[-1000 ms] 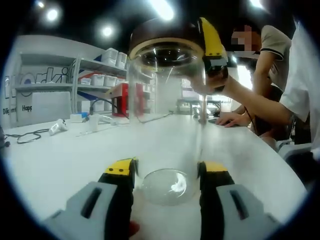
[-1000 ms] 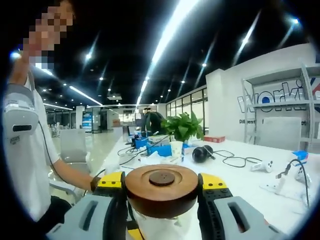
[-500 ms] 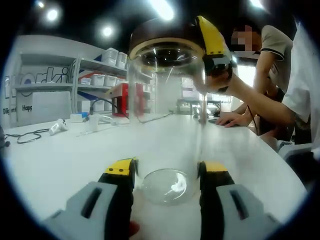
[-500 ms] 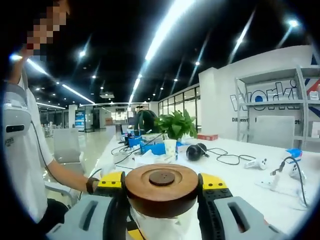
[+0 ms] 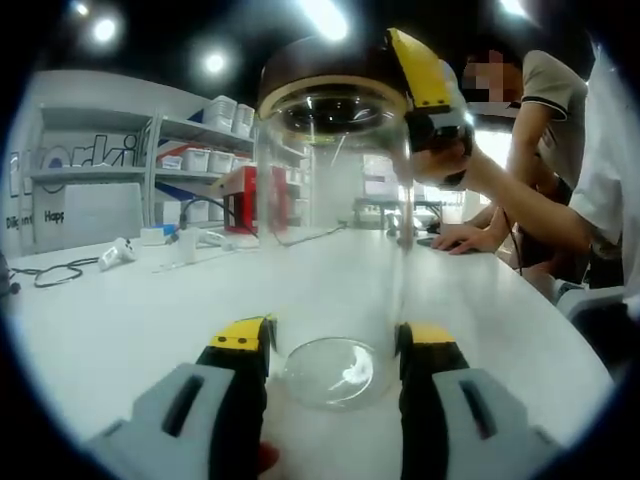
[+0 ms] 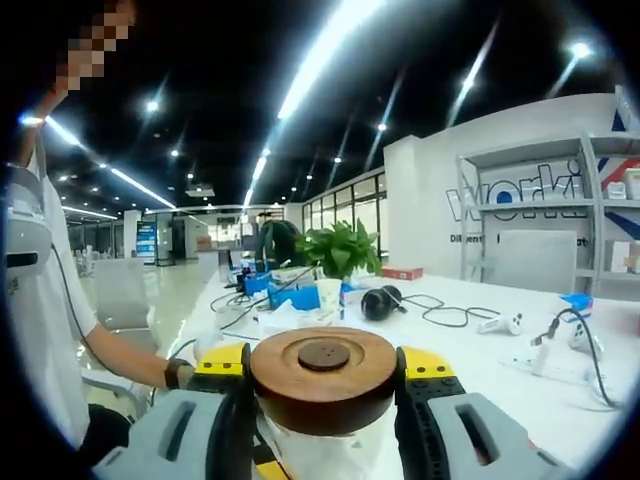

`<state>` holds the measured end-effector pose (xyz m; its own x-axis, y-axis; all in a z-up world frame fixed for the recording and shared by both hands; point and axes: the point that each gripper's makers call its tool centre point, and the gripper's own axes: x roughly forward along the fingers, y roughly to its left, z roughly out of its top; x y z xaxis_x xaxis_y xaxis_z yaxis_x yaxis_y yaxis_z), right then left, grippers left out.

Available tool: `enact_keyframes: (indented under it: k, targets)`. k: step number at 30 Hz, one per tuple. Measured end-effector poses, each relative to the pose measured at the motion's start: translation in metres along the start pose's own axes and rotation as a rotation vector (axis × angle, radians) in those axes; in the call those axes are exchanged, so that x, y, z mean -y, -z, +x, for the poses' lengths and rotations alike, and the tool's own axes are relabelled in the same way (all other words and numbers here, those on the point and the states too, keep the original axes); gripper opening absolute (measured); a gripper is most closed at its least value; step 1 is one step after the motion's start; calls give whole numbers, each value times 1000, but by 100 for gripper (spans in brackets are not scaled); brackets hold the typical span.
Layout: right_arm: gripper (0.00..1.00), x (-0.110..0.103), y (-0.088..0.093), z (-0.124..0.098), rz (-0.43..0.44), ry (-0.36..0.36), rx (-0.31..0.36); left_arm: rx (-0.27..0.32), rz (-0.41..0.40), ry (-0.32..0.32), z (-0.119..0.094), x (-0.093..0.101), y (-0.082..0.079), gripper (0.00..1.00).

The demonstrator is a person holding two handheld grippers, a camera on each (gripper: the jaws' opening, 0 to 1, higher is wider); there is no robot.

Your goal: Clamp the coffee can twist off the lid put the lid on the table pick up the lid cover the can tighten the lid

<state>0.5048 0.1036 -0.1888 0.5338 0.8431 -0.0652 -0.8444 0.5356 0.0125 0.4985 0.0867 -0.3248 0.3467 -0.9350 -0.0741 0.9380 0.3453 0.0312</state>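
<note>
Currently the left hand-held gripper [image 5: 333, 345] is clamping the base of the clear glass coffee can [image 5: 333, 215], which is standing upright on the white bench [image 5: 120, 320]. The right hand-held gripper [image 6: 323, 365] is gripping the round wooden lid [image 6: 323, 377] seated on the can's mouth.

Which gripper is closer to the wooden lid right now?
Right. The right gripper is clamped on the wooden lid at the top of the glass can. The left gripper grips the can's base at the table, well below the lid.
</note>
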Motion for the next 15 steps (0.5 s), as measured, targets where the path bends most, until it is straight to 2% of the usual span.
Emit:
enact_keyframes:
  k: [15]
  targets:
    - [51, 4, 0, -1, 3, 100, 6, -1, 2, 0, 0, 1, 0, 42]
